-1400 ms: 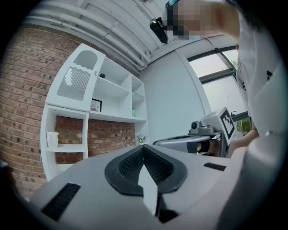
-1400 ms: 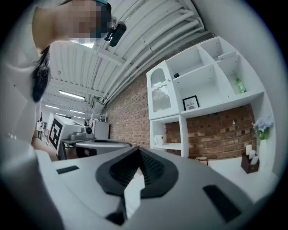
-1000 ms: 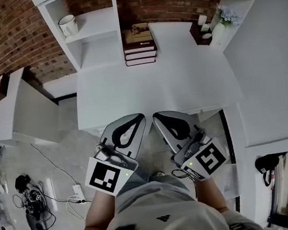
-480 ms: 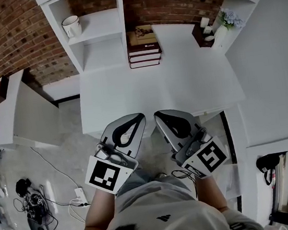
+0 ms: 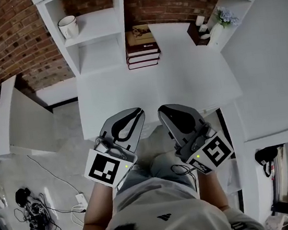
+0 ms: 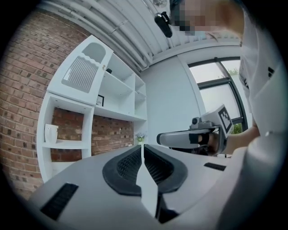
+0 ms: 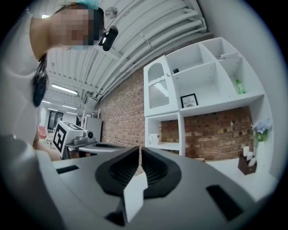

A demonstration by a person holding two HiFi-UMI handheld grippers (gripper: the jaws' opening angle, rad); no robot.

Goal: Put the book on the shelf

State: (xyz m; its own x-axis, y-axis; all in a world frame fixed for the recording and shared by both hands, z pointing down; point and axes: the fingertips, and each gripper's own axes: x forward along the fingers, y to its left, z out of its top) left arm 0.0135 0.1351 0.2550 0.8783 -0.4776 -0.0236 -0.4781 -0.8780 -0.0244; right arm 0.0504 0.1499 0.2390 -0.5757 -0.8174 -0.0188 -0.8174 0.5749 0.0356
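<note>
A stack of three dark books [image 5: 142,46] lies at the back of the white desk [image 5: 181,80], against the white shelf unit [image 5: 94,39]. Both grippers hang side by side over the desk's front edge, far from the books. The left gripper [image 5: 139,111] is shut and holds nothing; in the left gripper view [image 6: 142,147] its pads meet. The right gripper [image 5: 160,109] is shut too, apart from a hairline slit as its jaws begin opening, with nothing between them in the right gripper view [image 7: 139,149].
A white mug [image 5: 68,27] stands in a shelf compartment left of the books. A vase of flowers [image 5: 221,22] and a dark holder [image 5: 196,31] sit at the desk's back right. A low white cabinet [image 5: 7,114] and floor cables [image 5: 31,216] are at the left.
The head view has drifted a little. The right gripper has shifted slightly right and nearer to the person. Both grippers stay at the desk's front edge, and the books have not moved.
</note>
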